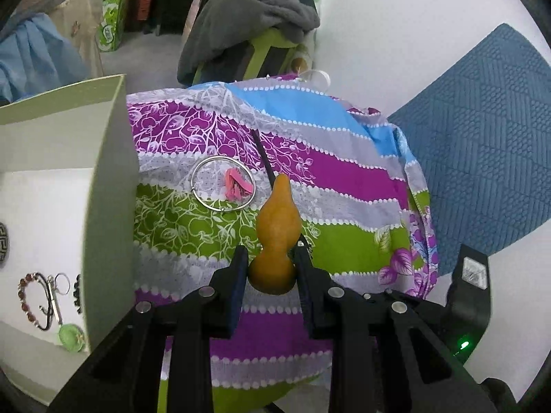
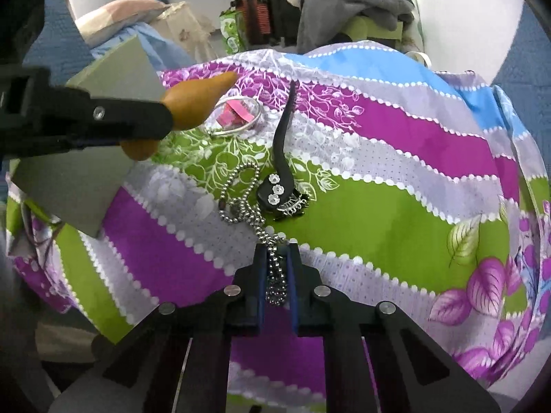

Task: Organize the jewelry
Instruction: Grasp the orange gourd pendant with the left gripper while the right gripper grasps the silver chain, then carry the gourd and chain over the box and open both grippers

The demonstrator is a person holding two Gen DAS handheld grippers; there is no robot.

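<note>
Left gripper (image 1: 272,268) clamped on the gourd (image 1: 275,237), held above the cloth (image 1: 344,172), just right of the box (image 1: 110,172). Right gripper (image 2: 276,268) pinched tight on the bead chain (image 2: 248,203), which trails onto the cloth. Bangle (image 1: 223,184) with a pink clip (image 1: 237,184) inside lies far left; black hair clip (image 2: 282,158) beside the chain.

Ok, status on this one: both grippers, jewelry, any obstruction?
Left gripper shut on orange gourd. Right gripper shut on bead chain. Box open at left; bangle still on cloth. Nothing blocking.
</note>
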